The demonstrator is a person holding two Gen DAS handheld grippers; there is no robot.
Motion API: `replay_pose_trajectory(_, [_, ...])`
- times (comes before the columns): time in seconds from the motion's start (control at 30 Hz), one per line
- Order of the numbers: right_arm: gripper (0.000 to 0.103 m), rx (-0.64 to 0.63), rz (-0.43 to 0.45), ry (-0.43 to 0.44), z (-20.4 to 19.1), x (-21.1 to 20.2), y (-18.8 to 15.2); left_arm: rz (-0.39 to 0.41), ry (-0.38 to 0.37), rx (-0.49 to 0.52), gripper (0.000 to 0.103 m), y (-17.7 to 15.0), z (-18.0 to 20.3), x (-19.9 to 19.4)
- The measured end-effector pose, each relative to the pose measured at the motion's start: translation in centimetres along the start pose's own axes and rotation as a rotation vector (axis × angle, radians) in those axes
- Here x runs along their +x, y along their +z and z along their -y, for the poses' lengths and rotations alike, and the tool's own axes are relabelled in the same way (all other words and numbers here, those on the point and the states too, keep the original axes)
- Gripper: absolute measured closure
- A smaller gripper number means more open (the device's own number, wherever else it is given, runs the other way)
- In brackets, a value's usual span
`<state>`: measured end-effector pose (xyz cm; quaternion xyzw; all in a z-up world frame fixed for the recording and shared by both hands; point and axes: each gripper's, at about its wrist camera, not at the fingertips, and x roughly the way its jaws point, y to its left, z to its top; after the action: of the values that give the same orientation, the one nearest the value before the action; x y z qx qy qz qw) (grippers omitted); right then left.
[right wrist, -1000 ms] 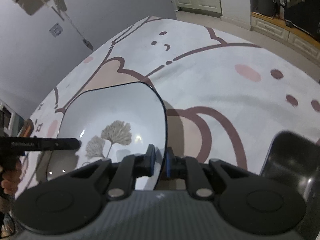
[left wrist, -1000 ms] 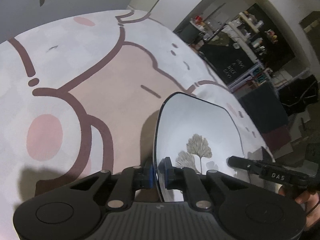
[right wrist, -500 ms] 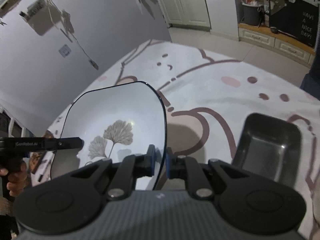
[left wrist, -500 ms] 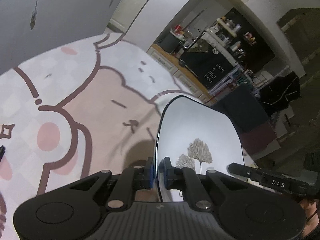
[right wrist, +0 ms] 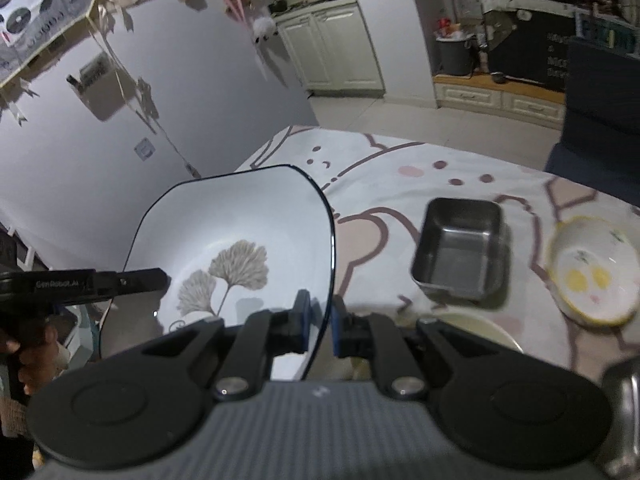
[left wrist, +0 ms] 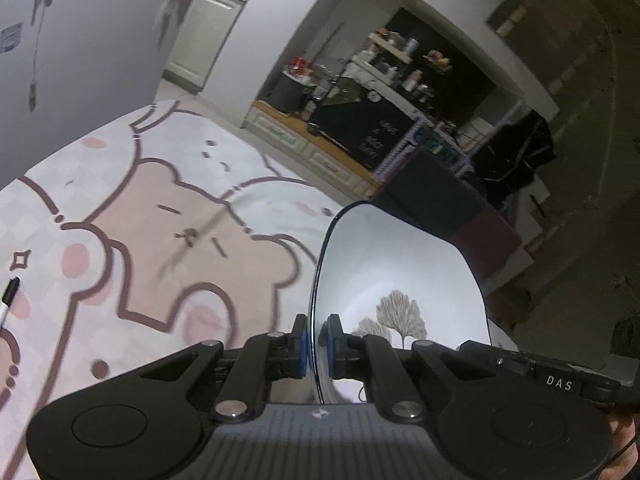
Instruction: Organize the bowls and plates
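Above the rug (left wrist: pixel 152 216), both claws pinch opposite plate (right wrist: pixel 240 248) rims, seemingly level.

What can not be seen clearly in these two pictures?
- Cream plate, right wrist view: mostly hidden behind the right hand-held gripper.
- Leaf-print plate, left wrist view: its lower edge is covered by the left hand-held gripper.
- Metal object, right wrist view: cut off by the edge, unidentifiable.
- Pen, left wrist view: cut off at the left edge.
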<state>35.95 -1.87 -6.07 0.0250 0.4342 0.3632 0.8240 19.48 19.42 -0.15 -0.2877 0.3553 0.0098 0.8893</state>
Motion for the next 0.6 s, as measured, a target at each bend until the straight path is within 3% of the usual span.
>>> replay_pose_trajectory(0.4, [0.090, 0.110, 0.086, -0.099, 3.6, -10.4, -7.8, -0.080, -0.068, 0.154, 0.094, -5.5, 9.1, 0.5])
replay_pose_trajectory(0.6, [0.090, 0.198, 0.105, -0.150, 6.4, -12.8, -12.3, -0.152, -0.106, 0.208, 0.094, -8.6, 11.8, 2.9])
